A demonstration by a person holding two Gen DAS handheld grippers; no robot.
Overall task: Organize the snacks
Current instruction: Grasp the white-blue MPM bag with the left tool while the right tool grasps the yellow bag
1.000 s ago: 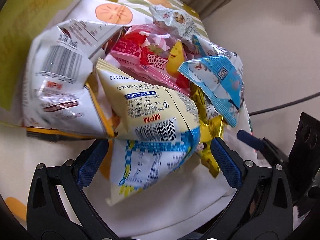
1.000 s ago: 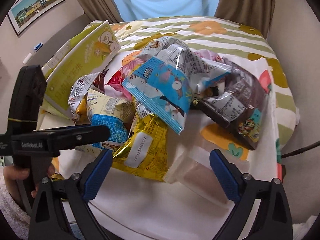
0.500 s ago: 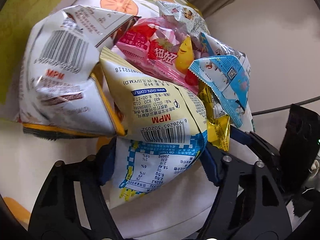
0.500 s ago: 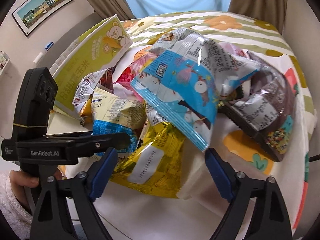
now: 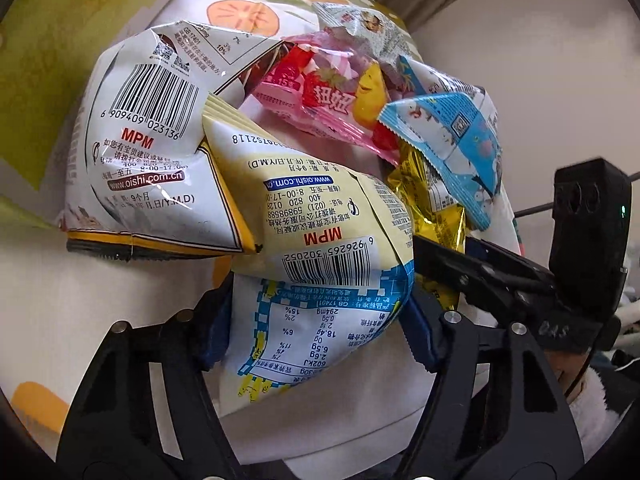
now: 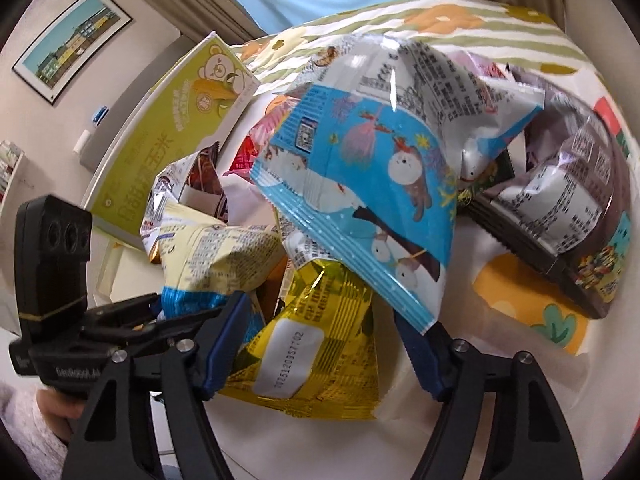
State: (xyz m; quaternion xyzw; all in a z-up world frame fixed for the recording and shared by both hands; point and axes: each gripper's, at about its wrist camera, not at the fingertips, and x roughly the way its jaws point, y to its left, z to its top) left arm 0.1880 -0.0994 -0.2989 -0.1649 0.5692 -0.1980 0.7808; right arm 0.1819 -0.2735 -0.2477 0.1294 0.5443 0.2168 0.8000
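Around the pale yellow packet (image 5: pixel 320 248), left gripper (image 5: pixel 318 334) now clamped; right gripper (image 6: pixel 320 354) closer round gold packet (image 6: pixel 312 344), grip unclear

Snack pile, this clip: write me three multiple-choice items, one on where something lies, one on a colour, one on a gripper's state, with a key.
1. Where does the blue cartoon-animal bag lie relative to the gold foil packet?
A. partly on top of it
B. wholly underneath it
C. well apart from it

2. What colour is the tall box with the bear at the far left of the pile?
A. red
B. yellow-green
C. black

3. What is the left gripper doing?
A. hanging open above the pile
B. shut on the pale yellow bag with the blue grid
C. holding the pink strawberry bag

Key: 1 A, the blue bag's lower edge overlaps the gold packet's top in the right wrist view. 2 B, its printed face is yellow-green. 3 B, both blue pads press that bag's sides in the left wrist view.
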